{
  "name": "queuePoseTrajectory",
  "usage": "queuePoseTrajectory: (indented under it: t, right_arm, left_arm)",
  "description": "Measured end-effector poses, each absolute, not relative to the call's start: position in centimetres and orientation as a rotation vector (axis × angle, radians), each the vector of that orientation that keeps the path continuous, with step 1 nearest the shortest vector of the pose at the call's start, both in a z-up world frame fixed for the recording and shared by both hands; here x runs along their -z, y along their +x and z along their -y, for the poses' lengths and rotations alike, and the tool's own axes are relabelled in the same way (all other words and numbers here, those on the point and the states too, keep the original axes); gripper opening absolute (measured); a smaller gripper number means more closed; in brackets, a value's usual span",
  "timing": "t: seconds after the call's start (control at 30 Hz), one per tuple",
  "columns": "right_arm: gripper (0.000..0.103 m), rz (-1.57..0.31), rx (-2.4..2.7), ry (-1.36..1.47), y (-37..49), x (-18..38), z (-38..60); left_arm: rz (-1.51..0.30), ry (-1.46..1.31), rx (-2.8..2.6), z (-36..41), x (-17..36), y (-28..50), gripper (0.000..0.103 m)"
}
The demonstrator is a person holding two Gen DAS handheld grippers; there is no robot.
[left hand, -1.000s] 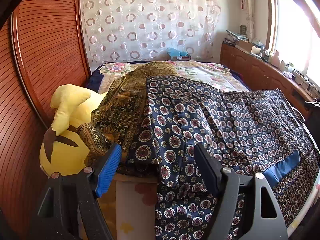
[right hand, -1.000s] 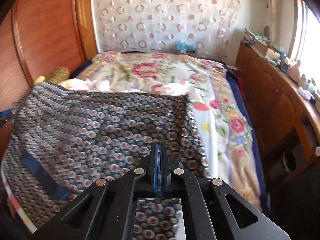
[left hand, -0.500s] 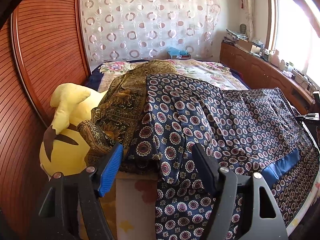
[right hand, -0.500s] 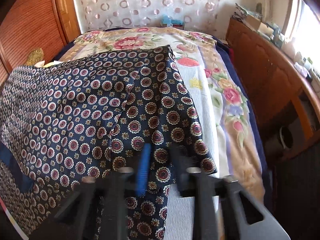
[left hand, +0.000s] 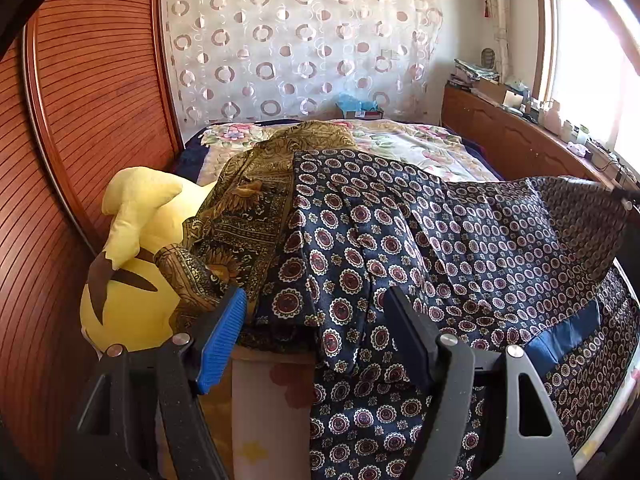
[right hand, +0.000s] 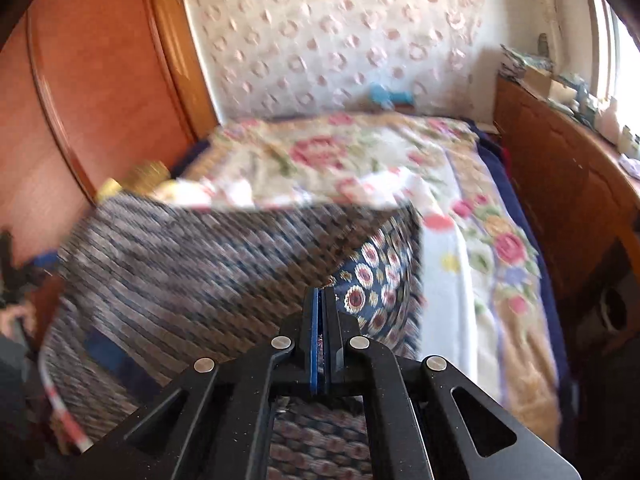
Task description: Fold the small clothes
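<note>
We see our left gripper (left hand: 312, 320) with its jaws spread wide, a fold of the navy medallion-print garment (left hand: 440, 248) lying between them. A gold-patterned cloth (left hand: 248, 216) lies just beside it, draped against a yellow plush toy (left hand: 132, 256) on the bed (left hand: 420, 144).

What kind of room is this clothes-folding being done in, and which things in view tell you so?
Most likely a home bedroom: a bed with a floral bedspread, a yellow plush toy beside it, a patterned sheer curtain behind, and a wooden sideboard under the window.
</note>
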State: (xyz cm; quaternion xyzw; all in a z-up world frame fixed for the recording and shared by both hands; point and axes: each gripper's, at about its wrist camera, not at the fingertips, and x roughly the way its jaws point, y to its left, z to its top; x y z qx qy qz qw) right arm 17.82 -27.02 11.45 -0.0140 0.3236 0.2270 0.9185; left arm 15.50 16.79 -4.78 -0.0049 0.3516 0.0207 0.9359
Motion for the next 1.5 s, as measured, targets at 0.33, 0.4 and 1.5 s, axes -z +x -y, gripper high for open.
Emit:
queuePoseTrajectory:
  t: [0.33, 0.4, 1.5]
  right_arm:
    - [0.001, -0.548, -0.429, 0.060, 14.6, -15.1, 29.7]
    - [0.001, -0.598, -0.389, 0.048, 14.7, -13.1, 30.6]
    - [0.001, -0.734, -0.366, 0.074, 10.6, -3.2, 39.2]
  left_arm:
    - [-0.707, -0.019, -0.034, -16.7, 4.3, 15.5, 0.064]
    - [-0.708, -0.014, -0.032, -16.6, 4.3, 15.5, 0.059]
    - [-0.754, -0.213, 0.058, -17.5, 7.1, 3.8, 0.002]
